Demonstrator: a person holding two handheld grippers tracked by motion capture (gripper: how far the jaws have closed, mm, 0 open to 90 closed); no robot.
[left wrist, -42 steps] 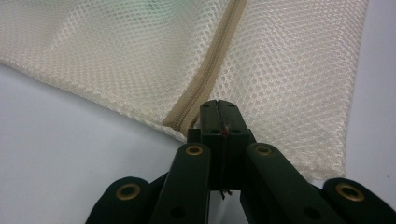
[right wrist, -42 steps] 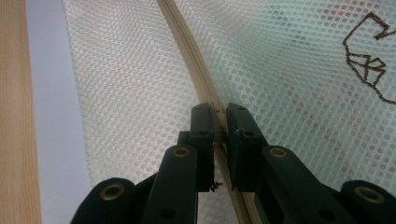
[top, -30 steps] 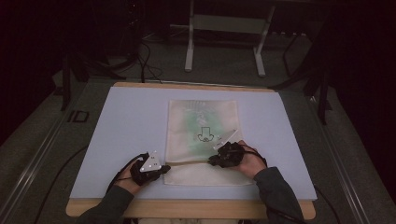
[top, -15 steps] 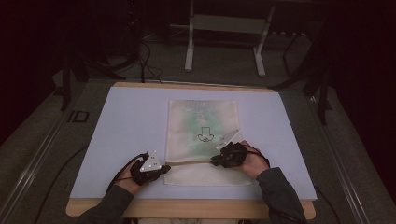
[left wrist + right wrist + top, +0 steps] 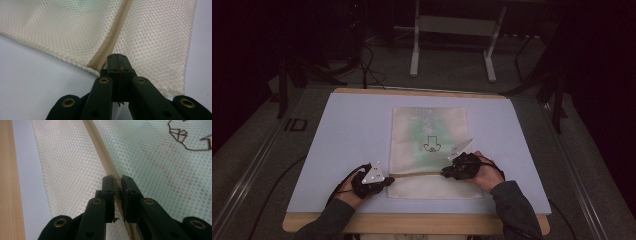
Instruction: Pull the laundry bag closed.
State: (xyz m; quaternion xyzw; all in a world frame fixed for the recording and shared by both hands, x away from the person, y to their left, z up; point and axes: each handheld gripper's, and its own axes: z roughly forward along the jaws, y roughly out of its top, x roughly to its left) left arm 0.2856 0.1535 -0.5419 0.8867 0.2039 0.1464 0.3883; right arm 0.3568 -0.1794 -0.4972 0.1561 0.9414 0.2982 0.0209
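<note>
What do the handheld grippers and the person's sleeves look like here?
Both the left gripper and the right gripper are black, each topped by a grey three-cornered plate with small dark dots. Their jaws are flat black bars joined by brass-coloured rivets. A black cable trails from each. The sleeves are dark grey.

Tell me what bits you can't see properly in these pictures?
- Zipper pull: hidden between the right claw jaws in the right gripper view.
- Zipper end: covered by the left claw tips in the left gripper view.
- What's inside the mesh bag: only a green blur in the high view.
- Brown drawing: cut off by the top edge of the right gripper view.
</note>
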